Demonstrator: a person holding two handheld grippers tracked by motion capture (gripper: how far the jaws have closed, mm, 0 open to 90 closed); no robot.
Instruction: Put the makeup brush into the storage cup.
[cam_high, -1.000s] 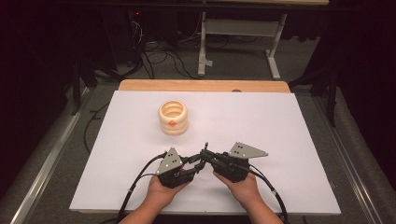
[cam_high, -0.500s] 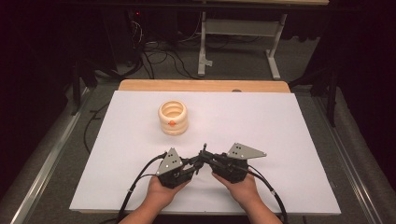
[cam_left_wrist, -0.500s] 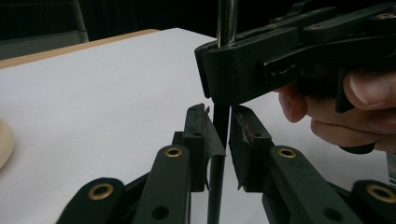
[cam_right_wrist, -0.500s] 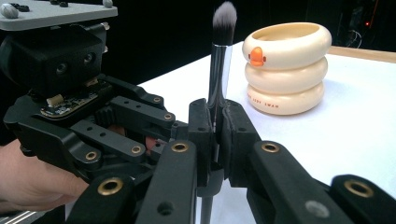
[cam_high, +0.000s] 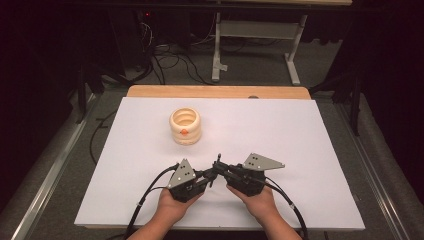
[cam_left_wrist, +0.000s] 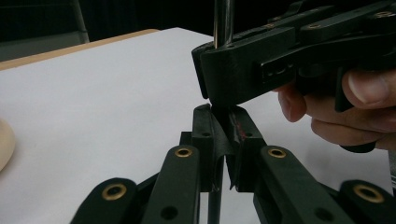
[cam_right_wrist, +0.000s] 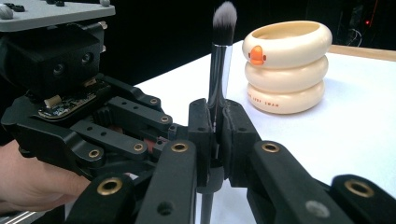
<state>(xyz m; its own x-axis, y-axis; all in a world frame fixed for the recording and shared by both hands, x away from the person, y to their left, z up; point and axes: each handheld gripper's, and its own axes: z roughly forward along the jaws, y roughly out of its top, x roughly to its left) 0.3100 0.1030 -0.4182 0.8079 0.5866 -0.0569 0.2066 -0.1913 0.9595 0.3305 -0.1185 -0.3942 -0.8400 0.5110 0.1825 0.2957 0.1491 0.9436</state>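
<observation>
Right gripper (cam_right_wrist: 214, 123) pinches the brush (cam_right_wrist: 221, 60) upright, left gripper (cam_left_wrist: 223, 140) pinching lower down, and the cup (cam_high: 185, 126) sits ahead, slightly left.

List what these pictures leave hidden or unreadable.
- Makeup brush: its lower handle is hidden by the right gripper's jaws in the right gripper view; in the high view it is too small.
- Cream ringed cup: inside hidden by its wall; the left gripper view's edge cuts it.
- Cup lettering: too small.
</observation>
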